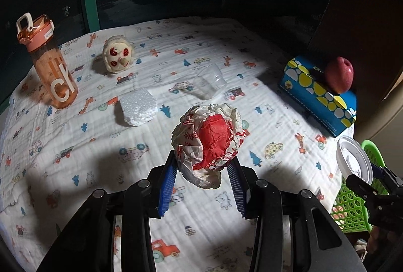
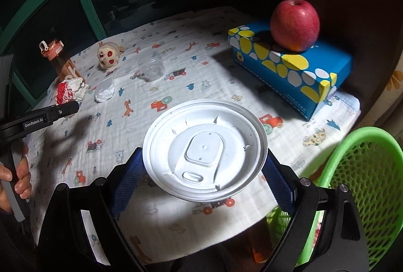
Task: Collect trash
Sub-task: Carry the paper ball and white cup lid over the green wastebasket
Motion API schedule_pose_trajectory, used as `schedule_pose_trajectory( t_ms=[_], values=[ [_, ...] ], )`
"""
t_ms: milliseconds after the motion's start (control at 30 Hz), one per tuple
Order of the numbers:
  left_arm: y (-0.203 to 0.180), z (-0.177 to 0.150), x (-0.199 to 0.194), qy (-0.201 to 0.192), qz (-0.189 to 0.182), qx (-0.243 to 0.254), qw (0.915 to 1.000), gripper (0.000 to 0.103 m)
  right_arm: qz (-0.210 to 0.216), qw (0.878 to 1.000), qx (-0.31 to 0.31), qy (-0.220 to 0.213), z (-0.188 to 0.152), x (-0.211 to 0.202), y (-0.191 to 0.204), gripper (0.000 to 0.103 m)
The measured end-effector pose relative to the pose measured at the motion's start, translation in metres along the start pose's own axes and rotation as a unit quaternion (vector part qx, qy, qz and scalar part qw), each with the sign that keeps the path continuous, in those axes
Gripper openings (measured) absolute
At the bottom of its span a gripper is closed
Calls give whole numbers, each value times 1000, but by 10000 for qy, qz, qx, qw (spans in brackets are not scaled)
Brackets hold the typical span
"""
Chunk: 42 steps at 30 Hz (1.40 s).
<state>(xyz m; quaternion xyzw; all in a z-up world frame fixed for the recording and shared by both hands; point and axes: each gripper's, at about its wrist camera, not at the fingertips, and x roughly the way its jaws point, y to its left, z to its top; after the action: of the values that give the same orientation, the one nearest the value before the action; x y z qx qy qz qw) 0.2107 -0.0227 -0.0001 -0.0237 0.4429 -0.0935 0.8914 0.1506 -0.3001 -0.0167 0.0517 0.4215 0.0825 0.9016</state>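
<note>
Dim room, lit table under a cartoon-print cloth [image 1: 201, 50]. Left gripper [image 1: 203, 161] w/ blue pads clamped on a crumpled red-and-white wrapper [image 1: 209, 138], held above the cloth. Right gripper [image 2: 204, 168] jaws wide, pinching a white plastic cup lid [image 2: 204, 146] by its edges, next to the green mesh basket [image 2: 372, 171] at table edge. Further out: styrofoam chunk [image 1: 138, 110], clear plastic cup [image 1: 209, 83] on its side, orange water bottle [image 1: 53, 65], plush toy [image 1: 117, 55], apple [image 2: 294, 25] on blue tissue box [image 2: 302, 67].

A home: child's-print tablecloth [image 1: 75, 146], plush toy [image 1: 117, 55], tissue box [image 2: 297, 62].
</note>
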Motion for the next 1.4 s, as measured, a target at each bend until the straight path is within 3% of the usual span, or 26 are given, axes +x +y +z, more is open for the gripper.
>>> schedule_pose_trajectory(
  t_ms=[667,1033,1400],
  values=[
    [-124,0,-22,-150,-659,802,9945,39,-618,9944,778,-348,-38,-76,-94,89],
    [-198,-5,-26,-145,-1103,1352,9846,39,-1299,9816,1390,-136,-79,-102,-171,90],
    [-264,-15,-29,-62,-1414,1846,9726,39,-1420,9746,1730,-125,-100,-112,-207,92]
  ],
)
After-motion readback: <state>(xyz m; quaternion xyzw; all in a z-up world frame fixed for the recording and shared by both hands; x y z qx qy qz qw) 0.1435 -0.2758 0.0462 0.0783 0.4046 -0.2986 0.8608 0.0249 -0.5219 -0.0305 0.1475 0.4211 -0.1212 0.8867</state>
